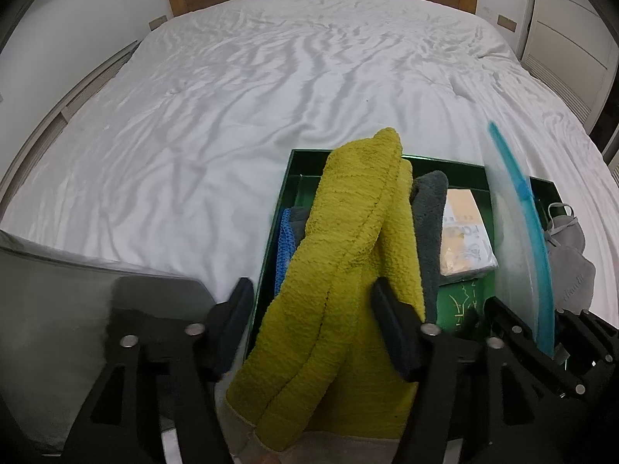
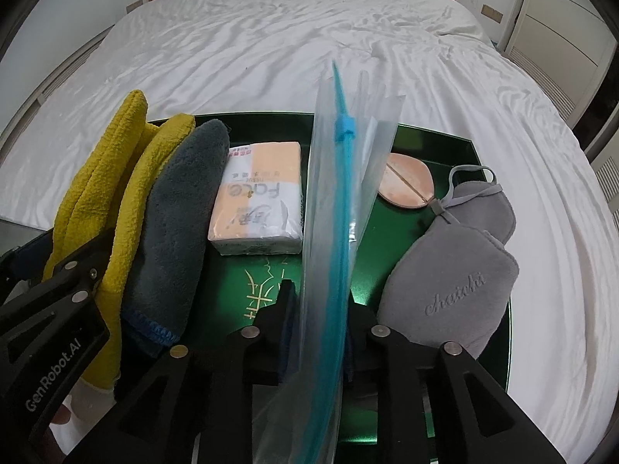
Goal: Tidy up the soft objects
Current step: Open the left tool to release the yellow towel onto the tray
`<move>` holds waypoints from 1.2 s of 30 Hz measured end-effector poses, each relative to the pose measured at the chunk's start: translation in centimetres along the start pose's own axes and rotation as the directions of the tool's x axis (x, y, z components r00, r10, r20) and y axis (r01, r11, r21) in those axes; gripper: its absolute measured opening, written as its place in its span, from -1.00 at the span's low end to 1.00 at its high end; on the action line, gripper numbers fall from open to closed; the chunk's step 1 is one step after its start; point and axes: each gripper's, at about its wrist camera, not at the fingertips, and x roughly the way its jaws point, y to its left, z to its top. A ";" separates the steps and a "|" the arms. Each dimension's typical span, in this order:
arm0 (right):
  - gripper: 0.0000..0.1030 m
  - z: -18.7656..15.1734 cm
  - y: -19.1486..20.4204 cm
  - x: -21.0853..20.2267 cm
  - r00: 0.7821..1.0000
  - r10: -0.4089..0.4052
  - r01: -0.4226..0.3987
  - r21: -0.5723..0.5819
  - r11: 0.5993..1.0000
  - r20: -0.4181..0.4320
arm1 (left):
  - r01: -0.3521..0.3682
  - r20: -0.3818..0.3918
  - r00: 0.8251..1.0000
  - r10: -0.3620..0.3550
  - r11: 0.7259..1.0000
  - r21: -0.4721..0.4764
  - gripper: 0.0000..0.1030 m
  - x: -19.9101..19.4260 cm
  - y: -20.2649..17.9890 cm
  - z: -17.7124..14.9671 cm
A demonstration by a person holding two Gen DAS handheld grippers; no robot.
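Right claw [image 2: 323,321] is pinched tight on the zip bag [image 2: 336,208], holding it upright over the green tray [image 2: 437,135]. The left claw [image 1: 309,301] has its jaws spread around the yellow towel [image 1: 348,255] — whether they're actually squeezing it, I can't tell. The towel hangs over the tray's near-left corner, beside the grey cloth [image 2: 174,212] and the tissue pack [image 2: 257,197]. The eye mask [image 2: 452,274] sits at the tray's right. Best play, I'd say — steady the bag mouth, then feed the towel in narrow end first.

Tray [image 2: 445,139] on bed [image 2: 271,38]; in it, left to right: towels [image 2: 170,208], tissue pack [image 2: 257,201], mask [image 2: 452,270].
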 end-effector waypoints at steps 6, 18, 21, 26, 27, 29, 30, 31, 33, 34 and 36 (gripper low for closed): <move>-0.38 -0.2 -0.2 -0.5 1.000 -0.003 0.003 0.011 1.000 0.010 | 0.006 0.016 1.000 -0.006 1.000 -0.001 0.19 -0.8 0.3 0.3; -0.14 -0.7 -1.1 -2.9 0.999 -0.008 0.006 0.047 0.999 0.054 | 0.022 0.058 0.998 -0.023 1.000 0.009 0.30 -2.4 0.1 0.7; -0.06 -0.7 -1.2 -3.8 0.997 -0.012 0.008 0.056 0.998 0.071 | 0.026 0.073 0.997 -0.026 1.000 0.010 0.31 -3.1 0.0 0.8; 0.03 -0.8 -1.5 -5.6 0.994 -0.016 0.008 0.072 0.997 0.107 | 0.036 0.103 0.994 -0.036 0.999 0.010 0.32 -4.4 -0.1 1.0; 0.03 -0.9 -1.6 -5.9 0.994 -0.017 0.008 0.074 0.997 0.111 | 0.037 0.107 0.994 -0.038 0.999 0.011 0.32 -4.5 -0.1 1.1; 0.04 -1.0 -1.7 -6.4 0.993 -0.018 0.010 0.076 0.997 0.117 | 0.040 0.114 0.993 -0.041 0.999 0.013 0.32 -4.9 -0.1 1.1; 0.05 -1.0 -1.6 -6.6 0.993 -0.020 0.011 0.076 0.997 0.117 | 0.038 0.116 0.992 -0.040 0.999 0.013 0.32 -5.0 -0.1 1.1; 0.05 -1.1 -1.6 -6.9 0.993 -0.022 0.013 0.075 0.997 0.118 | 0.039 0.118 0.992 -0.040 0.999 0.014 0.32 -5.2 -0.1 1.1; 0.05 -1.3 -1.5 -7.3 0.992 -0.025 0.016 0.075 0.997 0.120 | 0.044 0.120 0.992 -0.046 0.999 0.015 0.32 -5.5 -0.2 1.2; 0.05 -1.3 -1.4 -7.5 0.992 -0.028 0.019 0.075 0.997 0.121 | 0.046 0.123 0.991 -0.047 0.999 0.015 0.32 -5.7 -0.2 1.1; 0.05 -1.3 -1.4 -7.8 0.992 -0.034 0.025 0.077 0.997 0.123 | 0.055 0.129 0.990 -0.056 0.998 0.012 0.32 -6.1 -0.2 1.1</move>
